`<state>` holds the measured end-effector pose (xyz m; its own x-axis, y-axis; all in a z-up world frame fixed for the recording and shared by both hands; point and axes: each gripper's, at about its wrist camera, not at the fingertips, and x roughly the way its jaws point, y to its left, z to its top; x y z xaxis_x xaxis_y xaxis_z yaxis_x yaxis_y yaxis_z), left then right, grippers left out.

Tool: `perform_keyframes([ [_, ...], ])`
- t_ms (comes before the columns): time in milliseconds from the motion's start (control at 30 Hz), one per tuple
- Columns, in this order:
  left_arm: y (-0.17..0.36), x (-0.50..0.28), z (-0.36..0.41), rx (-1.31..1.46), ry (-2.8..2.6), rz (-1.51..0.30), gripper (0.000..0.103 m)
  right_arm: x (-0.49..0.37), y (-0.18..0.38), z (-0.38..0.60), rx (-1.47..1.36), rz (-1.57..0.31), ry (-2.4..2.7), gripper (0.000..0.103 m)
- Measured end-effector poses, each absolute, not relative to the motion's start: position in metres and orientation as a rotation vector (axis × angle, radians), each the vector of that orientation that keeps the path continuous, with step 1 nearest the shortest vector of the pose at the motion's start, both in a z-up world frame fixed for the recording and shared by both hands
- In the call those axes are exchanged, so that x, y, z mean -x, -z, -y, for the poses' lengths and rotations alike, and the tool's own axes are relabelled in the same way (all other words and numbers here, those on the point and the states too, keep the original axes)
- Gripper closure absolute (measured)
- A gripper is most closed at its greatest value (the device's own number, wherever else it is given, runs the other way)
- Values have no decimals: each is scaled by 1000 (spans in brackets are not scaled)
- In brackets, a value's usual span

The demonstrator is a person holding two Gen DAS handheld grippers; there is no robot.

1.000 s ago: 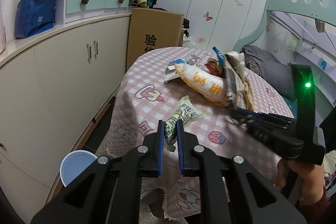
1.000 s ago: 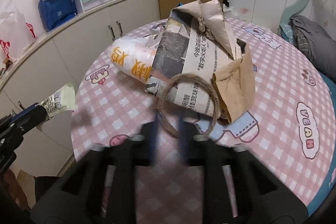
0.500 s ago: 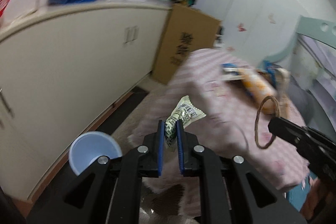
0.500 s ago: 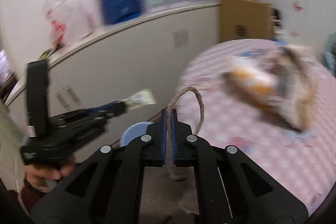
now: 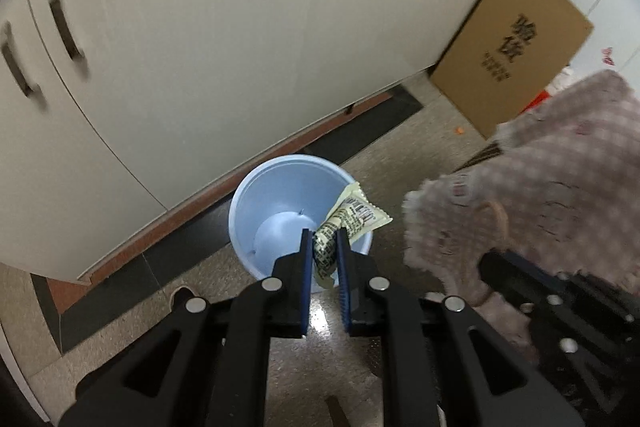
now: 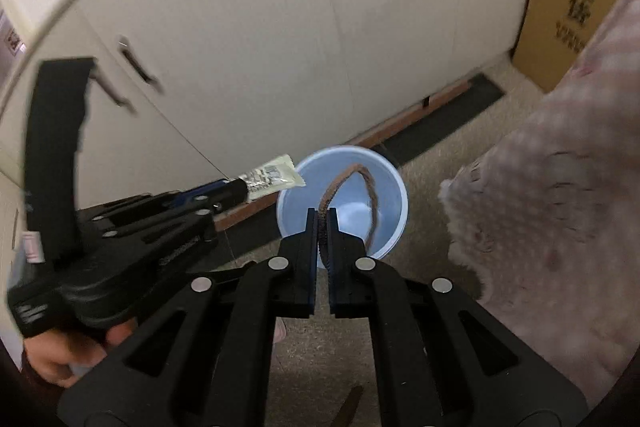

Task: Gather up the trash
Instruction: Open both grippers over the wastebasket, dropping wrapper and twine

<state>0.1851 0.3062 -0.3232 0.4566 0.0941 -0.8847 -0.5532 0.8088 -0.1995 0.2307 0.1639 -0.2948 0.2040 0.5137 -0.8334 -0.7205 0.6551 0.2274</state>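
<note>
A pale blue bin (image 5: 280,187) stands on the floor by the cabinets, seen also in the right wrist view as the same bin (image 6: 384,227). My left gripper (image 5: 324,239) is shut on a pale snack wrapper (image 5: 352,217) and holds it over the bin's near rim. My right gripper (image 6: 322,223) is shut on a loop of brown twine (image 6: 370,191) that arches over the bin's mouth. In the right wrist view the left gripper (image 6: 240,187) reaches in from the left with the wrapper (image 6: 274,177) at the bin's edge.
Cream cabinet doors (image 5: 240,27) run behind the bin. A brown cardboard box (image 5: 516,43) leans at the upper right. The pink checked tablecloth (image 5: 560,179) hangs down at the right, close to the bin. A hand (image 6: 60,355) holds the left gripper.
Both grippers have swung away from the table top and tipped down over the blue bin. The wrapper and the twine loop came along in their grips.
</note>
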Motion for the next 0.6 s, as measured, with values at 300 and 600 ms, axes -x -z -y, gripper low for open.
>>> perform_keyframes([
  [300,358,-220,-339,583,-453,-1055,37,-282,348,-196,121,-1152,-799,98],
  [600,375,-197,-356,663,-510,-1064,34,-272,353,-198,124,-1188,-805,98],
])
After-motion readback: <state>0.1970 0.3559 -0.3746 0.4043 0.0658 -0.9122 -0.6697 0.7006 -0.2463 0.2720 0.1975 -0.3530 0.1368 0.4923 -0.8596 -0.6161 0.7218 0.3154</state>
